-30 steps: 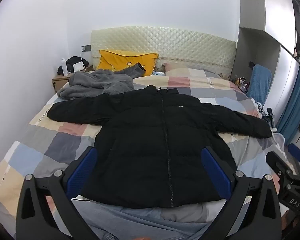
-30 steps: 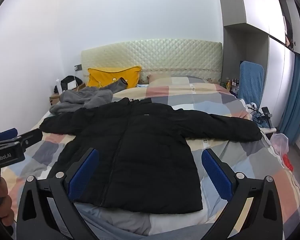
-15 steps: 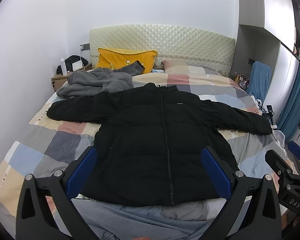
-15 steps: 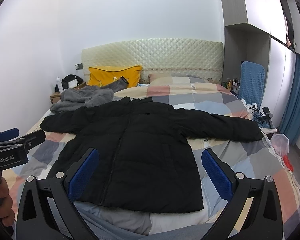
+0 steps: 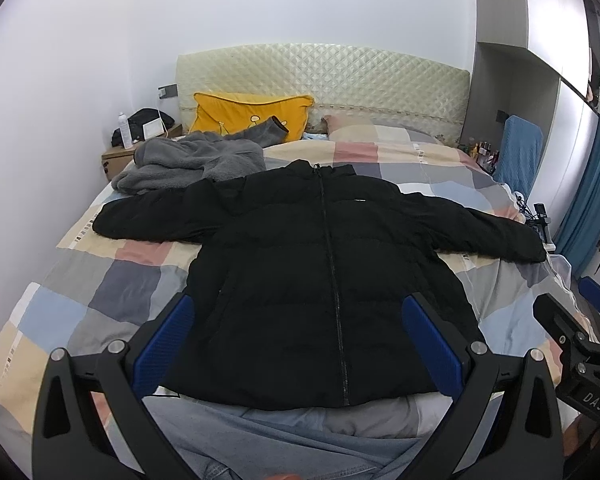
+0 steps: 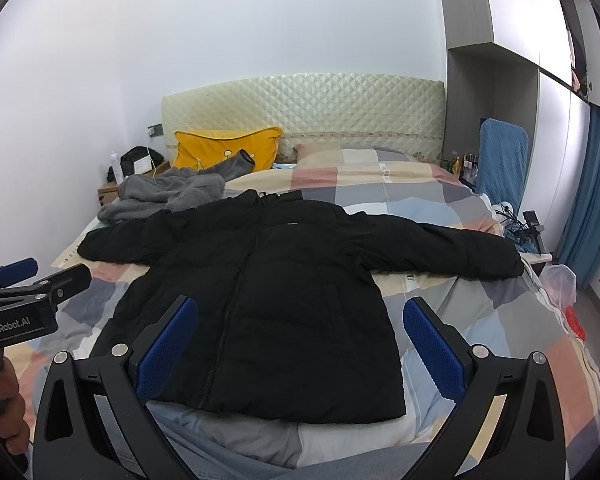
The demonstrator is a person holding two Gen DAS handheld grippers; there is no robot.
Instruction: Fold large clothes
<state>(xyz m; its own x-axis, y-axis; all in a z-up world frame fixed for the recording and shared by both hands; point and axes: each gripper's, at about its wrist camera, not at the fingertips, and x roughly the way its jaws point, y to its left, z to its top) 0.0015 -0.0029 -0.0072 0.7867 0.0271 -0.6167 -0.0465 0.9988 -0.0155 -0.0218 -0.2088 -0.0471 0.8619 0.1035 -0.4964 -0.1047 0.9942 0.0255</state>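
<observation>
The black puffer jacket (image 5: 324, 280) lies flat and face up on the bed (image 5: 112, 288), zipped, collar toward the headboard (image 5: 324, 72) at 12 o'clock and hem toward the foot at 6 o'clock. Its sleeves are spread out to 9 o'clock and 3 o'clock over the checked quilt. From the right wrist view the same jacket (image 6: 268, 300) sits slightly left of centre, its far sleeve reaching toward the bed's edge at 3 o'clock.

The left hand-held gripper (image 5: 300, 340) hovers over the hem with its blue-padded jaws spread wide and nothing between them. The right hand-held gripper (image 6: 300, 340) is likewise wide open and empty above the hem; neither touches the cloth. In the right view the left tool shows at 9 o'clock, with a hand (image 6: 8, 412) around its grip.

A crumpled grey fleece garment (image 5: 188, 160) lies at 11 o'clock, its edge just beside the jacket's shoulder. Behind it a yellow pillow (image 5: 252, 114) leans on the headboard. A nightstand (image 5: 118, 158) at 10 o'clock carries a white bottle (image 5: 125, 130) and a black bag (image 5: 148, 122); what the bag holds cannot be seen. A blue chair (image 6: 500, 160) stands at 2 o'clock.
</observation>
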